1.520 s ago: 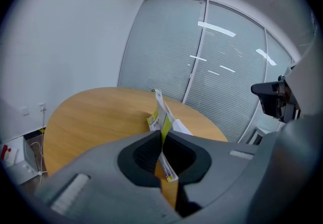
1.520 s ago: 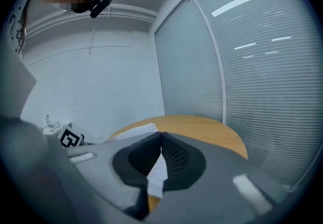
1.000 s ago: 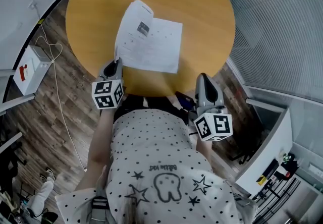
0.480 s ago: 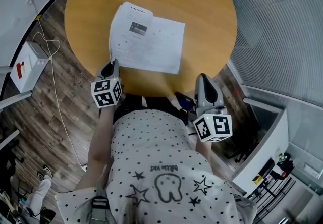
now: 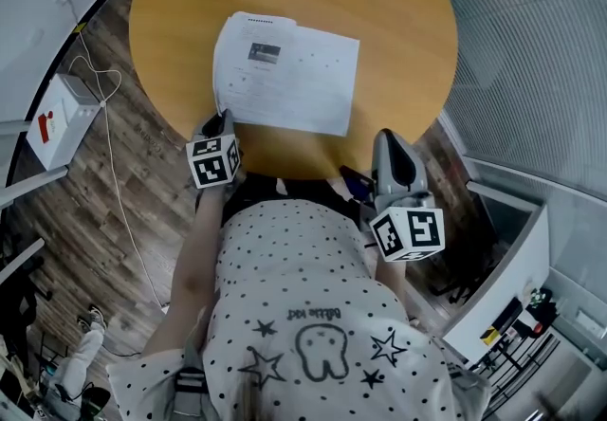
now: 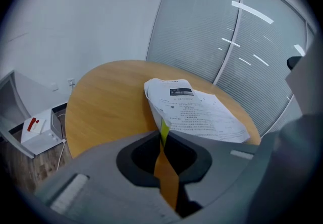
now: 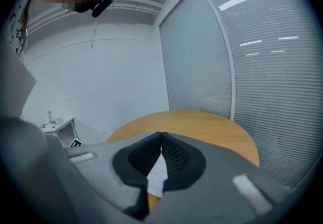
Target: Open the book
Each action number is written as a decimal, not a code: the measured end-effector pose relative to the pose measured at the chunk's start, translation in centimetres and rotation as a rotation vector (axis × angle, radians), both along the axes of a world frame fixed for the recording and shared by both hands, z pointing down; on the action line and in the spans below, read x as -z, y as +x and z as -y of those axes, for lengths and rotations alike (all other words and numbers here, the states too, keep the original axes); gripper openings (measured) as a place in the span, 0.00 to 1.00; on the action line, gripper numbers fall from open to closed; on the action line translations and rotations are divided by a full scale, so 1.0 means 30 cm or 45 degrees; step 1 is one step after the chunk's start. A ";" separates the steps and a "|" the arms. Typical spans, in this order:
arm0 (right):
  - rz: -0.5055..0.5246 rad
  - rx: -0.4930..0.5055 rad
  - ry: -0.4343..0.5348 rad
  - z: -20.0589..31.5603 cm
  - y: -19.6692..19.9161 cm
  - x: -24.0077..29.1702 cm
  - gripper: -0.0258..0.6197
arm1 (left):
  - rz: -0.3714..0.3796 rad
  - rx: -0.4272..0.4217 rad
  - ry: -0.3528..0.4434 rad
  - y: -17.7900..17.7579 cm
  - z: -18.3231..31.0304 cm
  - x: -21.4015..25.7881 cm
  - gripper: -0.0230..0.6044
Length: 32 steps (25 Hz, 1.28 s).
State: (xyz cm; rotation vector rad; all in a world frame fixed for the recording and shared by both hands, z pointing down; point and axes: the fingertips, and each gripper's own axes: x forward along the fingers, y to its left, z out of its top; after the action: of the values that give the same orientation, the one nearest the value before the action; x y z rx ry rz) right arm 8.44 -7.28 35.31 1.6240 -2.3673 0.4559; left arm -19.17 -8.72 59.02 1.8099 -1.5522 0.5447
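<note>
The thin white printed paper book (image 5: 285,78) lies spread open on the round orange wooden bench (image 5: 389,11). The left hand-held gripper (image 5: 224,118), almost closed and just easing apart, pinches the book's near left corner, probably laying it flat. The right hand-held gripper (image 5: 385,138), closed and empty, waits at the bench's near edge.

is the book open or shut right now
Open: the book shows printed pages face up, its left leaf curling up off the table.

White book (image 5: 285,78), black print, maybe yellow edge; honey-orange table (image 5: 398,11); black-dotted white shirt (image 5: 294,286)
</note>
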 end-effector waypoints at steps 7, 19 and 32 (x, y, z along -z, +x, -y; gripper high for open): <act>0.010 -0.032 0.016 -0.006 0.018 0.002 0.05 | 0.058 -0.031 -0.086 0.002 -0.003 -0.051 0.09; 0.026 -0.081 0.050 -0.015 0.042 0.014 0.05 | 0.081 -0.101 -0.135 0.002 -0.003 -0.061 0.11; 0.021 -0.083 0.057 -0.034 0.041 0.019 0.05 | 0.268 -0.171 -0.140 -0.011 -0.010 -0.048 0.44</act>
State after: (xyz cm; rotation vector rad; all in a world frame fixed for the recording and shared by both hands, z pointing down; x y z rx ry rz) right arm 9.68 -6.26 34.74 1.7277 -2.3589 0.4330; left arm -19.51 -8.42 60.45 1.8282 -1.5108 0.8915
